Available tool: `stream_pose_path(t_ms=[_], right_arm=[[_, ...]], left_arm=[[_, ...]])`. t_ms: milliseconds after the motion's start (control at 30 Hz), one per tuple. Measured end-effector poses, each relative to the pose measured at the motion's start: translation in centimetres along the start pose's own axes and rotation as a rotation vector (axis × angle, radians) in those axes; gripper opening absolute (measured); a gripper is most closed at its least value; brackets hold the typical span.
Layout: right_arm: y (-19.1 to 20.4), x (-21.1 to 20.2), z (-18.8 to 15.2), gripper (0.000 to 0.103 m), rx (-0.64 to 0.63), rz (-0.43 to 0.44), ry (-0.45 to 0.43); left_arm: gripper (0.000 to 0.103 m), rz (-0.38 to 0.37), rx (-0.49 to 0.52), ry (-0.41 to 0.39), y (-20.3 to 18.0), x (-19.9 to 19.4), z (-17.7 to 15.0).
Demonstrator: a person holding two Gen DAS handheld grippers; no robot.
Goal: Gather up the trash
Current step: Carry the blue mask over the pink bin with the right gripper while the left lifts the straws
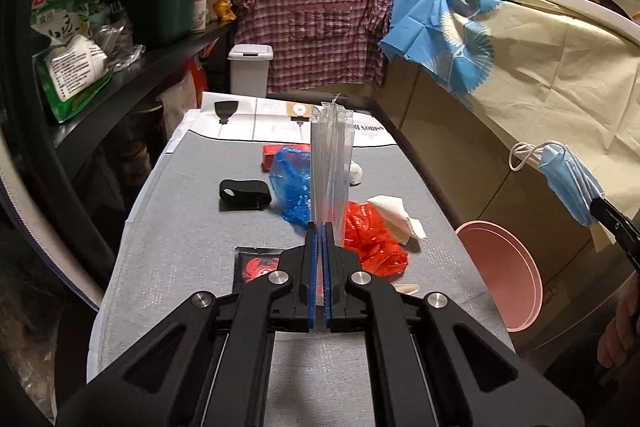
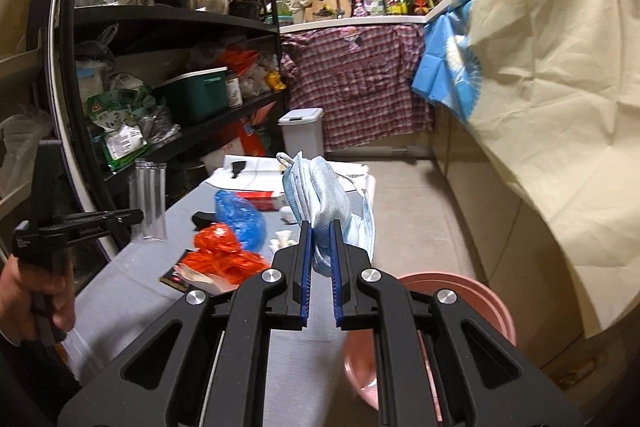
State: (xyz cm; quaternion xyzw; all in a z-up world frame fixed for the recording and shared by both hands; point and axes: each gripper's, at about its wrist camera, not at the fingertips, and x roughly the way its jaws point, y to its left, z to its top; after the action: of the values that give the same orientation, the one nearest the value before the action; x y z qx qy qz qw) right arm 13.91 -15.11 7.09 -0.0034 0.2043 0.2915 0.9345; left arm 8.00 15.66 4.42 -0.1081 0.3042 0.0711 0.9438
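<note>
Pink basin [image 2: 460, 291] lies just below and right of the right gripper [image 2: 321, 227], clamped on a blue face mask [image 2: 328, 187], nearer than the left gripper [image 1: 320, 227] pinching a clear plastic bag [image 1: 330, 155] above the desk [image 1: 180, 227].

Black hand-held gripper [image 1: 320, 227] with blue finger pads [image 1: 311, 267] and silver round pivot screws [image 1: 279, 277]

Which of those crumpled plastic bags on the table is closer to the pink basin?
The red plastic bag: it lies at the table edge beside the pink basin, while the blue plastic bag sits farther back, by the red box.
</note>
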Motion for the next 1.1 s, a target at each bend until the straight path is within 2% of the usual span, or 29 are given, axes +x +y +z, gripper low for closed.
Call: stream_pose_path(t_ms=[367,1100], right_arm=[[-3.4,-0.2,-1.6,0.009,0.067,-0.069,0.006],[-5.9,0.2,-2.4,0.009,0.117,-0.136,0.051]], left_arm=[[0.002,-0.02,0.029,0.001,-1.8,0.4,-0.1],[0.002,-0.022,0.089,0.01,-4.4,1.4,-0.8]])
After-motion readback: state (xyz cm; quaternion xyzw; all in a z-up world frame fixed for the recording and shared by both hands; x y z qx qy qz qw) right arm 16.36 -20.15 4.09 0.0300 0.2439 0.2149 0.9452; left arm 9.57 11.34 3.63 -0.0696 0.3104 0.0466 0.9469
